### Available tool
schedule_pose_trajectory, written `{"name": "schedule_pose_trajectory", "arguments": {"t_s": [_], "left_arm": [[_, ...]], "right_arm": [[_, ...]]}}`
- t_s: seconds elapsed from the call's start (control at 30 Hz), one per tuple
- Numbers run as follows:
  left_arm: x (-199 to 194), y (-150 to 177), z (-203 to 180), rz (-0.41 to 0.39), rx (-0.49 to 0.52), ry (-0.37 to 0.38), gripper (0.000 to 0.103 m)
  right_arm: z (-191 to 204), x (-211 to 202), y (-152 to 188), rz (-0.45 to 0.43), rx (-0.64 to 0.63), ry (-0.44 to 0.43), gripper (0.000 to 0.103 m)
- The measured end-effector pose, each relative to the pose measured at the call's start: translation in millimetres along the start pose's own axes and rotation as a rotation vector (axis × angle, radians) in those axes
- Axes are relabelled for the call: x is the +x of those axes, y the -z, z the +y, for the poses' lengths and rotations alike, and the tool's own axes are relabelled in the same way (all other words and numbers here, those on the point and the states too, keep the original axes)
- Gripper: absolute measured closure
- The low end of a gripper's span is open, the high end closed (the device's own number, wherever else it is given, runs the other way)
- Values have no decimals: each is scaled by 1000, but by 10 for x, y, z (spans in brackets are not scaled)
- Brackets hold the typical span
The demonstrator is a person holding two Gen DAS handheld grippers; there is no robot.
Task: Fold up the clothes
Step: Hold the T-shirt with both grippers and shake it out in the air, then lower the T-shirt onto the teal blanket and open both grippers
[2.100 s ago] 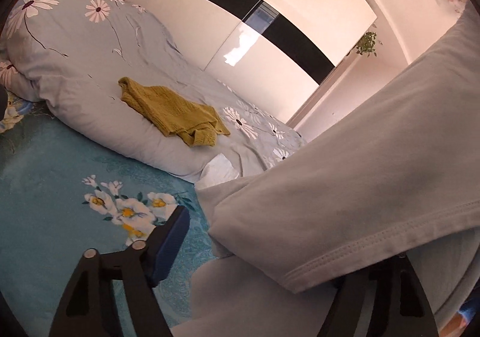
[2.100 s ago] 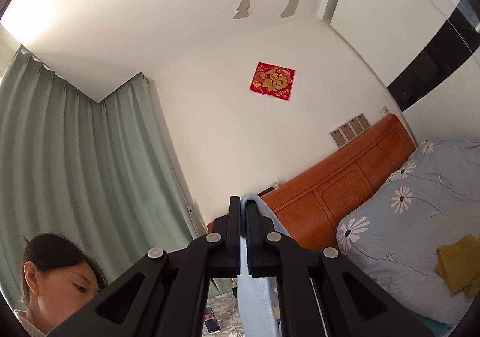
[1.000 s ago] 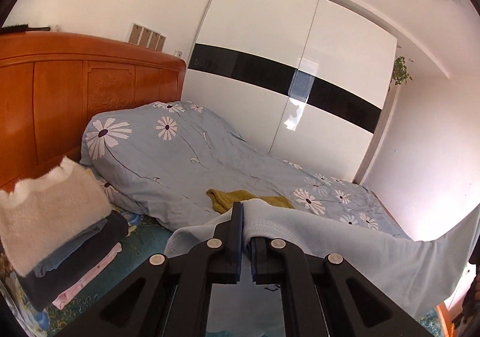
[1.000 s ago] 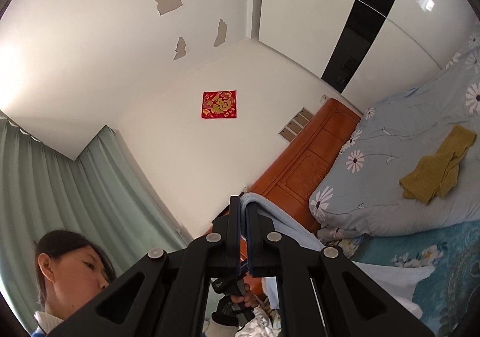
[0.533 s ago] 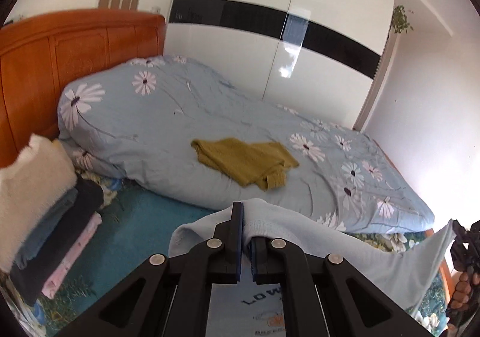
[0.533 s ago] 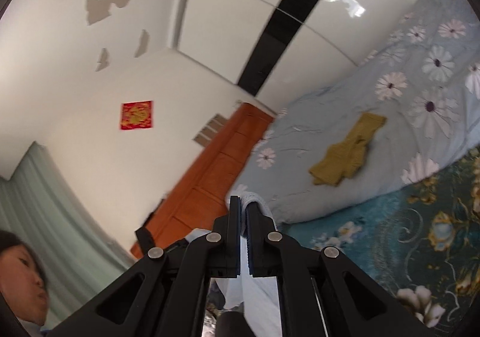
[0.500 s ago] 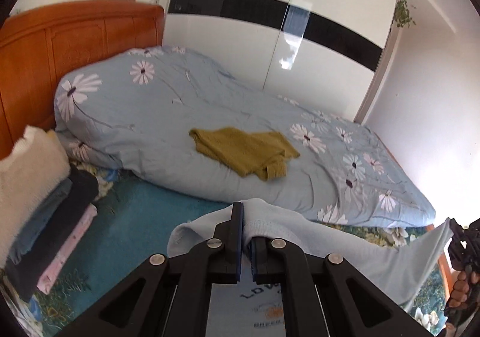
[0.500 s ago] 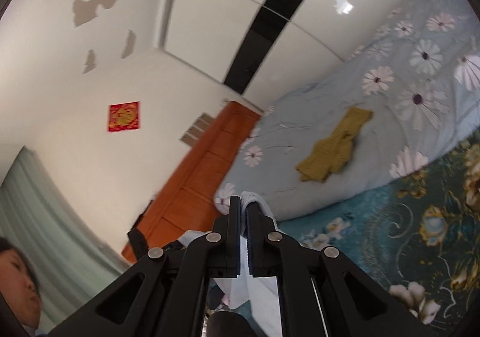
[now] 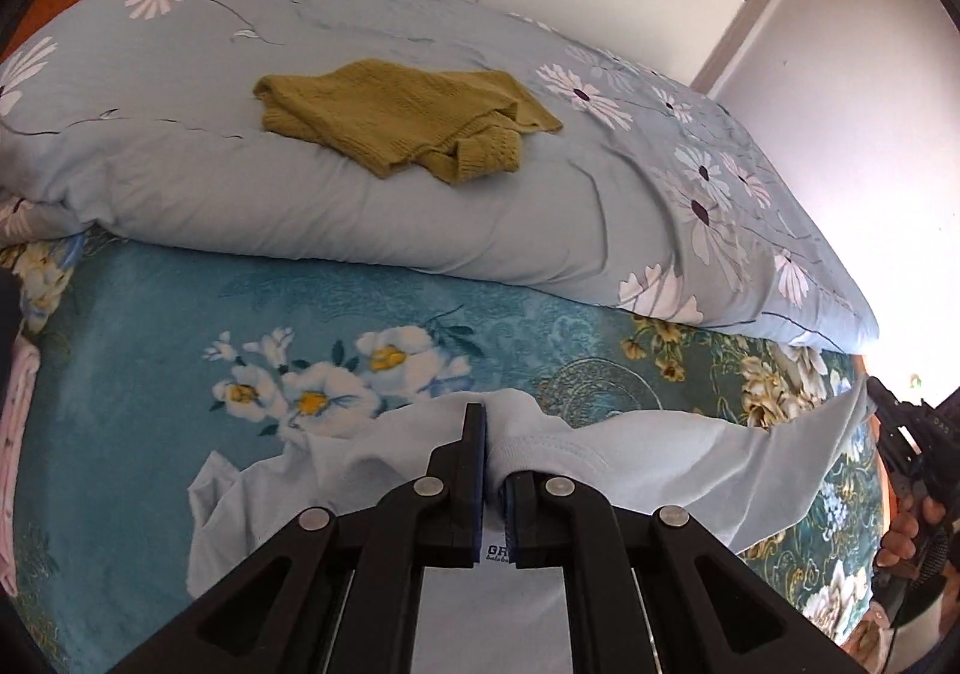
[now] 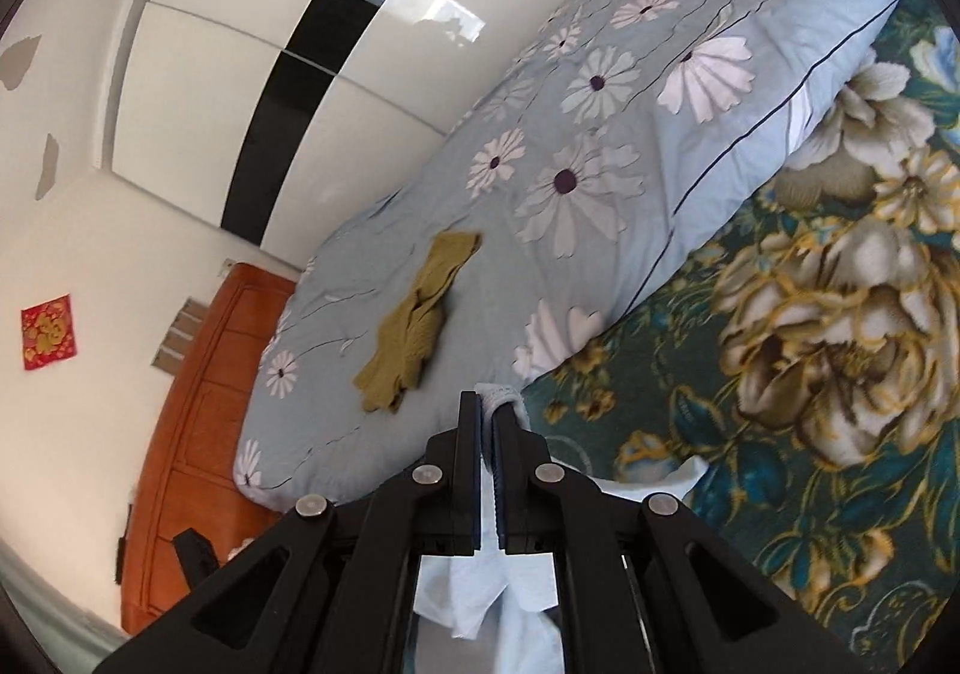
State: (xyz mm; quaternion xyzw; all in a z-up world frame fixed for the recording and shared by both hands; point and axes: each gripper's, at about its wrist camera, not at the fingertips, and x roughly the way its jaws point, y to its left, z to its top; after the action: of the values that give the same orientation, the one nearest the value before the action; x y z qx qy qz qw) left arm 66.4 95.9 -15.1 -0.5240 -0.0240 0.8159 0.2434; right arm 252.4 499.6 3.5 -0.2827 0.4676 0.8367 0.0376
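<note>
A pale blue T-shirt hangs stretched between both grippers, just above the teal flowered bed sheet. My left gripper is shut on its hem, with dark print showing below the jaws. At the right edge of the left wrist view, a hand holds my right gripper, which pinches the shirt's far corner. In the right wrist view my right gripper is shut on a fold of the T-shirt, and more cloth hangs beneath it. An olive knitted sweater lies on the duvet, away from both grippers.
A light blue daisy duvet is heaped along the far side of the bed. A stack of folded clothes sits at the left edge. An orange wooden headboard and a white wardrobe stand behind the bed.
Both grippers have tipped downward and dropped toward the bed with the T-shirt held between them. The views swung from wall and ceiling to the sheet, and the shirt now hangs close above it.
</note>
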Motion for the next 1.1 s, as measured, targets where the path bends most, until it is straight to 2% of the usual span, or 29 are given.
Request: {"name": "schedule_pose_trajectory", "arguments": {"t_s": [0.17,0.27,0.33,0.53,0.6,0.67,0.73,0.77,0.87,0.93,1.0,1.1], "left_arm": [[467,129,-8,116,-38,31,96],[607,285,37,166,-67,86,78],[619,357,56,195,-69,124,52],[349,417,364,189,-94,195,39],[245,420,590,167,-117,160,38],[171,441,869,150,-157,97,37],[132,479,1182,139,-214,19,37],[131,510,1327,135,-240,-22,37],[188,622,1689,140,-306,-124,37],[283,692,1775,159,-335,-135,37],[385,760,1841,179,-363,-137,37],[514,823,1760,198,-307,-182,37]], "right_arm": [[-308,135,21,28,12,156,100],[-487,247,113,59,41,200,100],[-566,310,160,78,50,220,100],[-572,401,210,139,10,275,98],[-514,390,195,167,-34,297,98],[-455,343,184,196,-81,306,89],[-375,242,184,206,-146,322,61],[-330,179,191,199,-182,340,57],[-141,19,261,183,-292,384,57],[14,0,377,200,-376,381,56],[163,174,623,276,-469,339,52],[344,631,1142,437,-598,273,50]]}}
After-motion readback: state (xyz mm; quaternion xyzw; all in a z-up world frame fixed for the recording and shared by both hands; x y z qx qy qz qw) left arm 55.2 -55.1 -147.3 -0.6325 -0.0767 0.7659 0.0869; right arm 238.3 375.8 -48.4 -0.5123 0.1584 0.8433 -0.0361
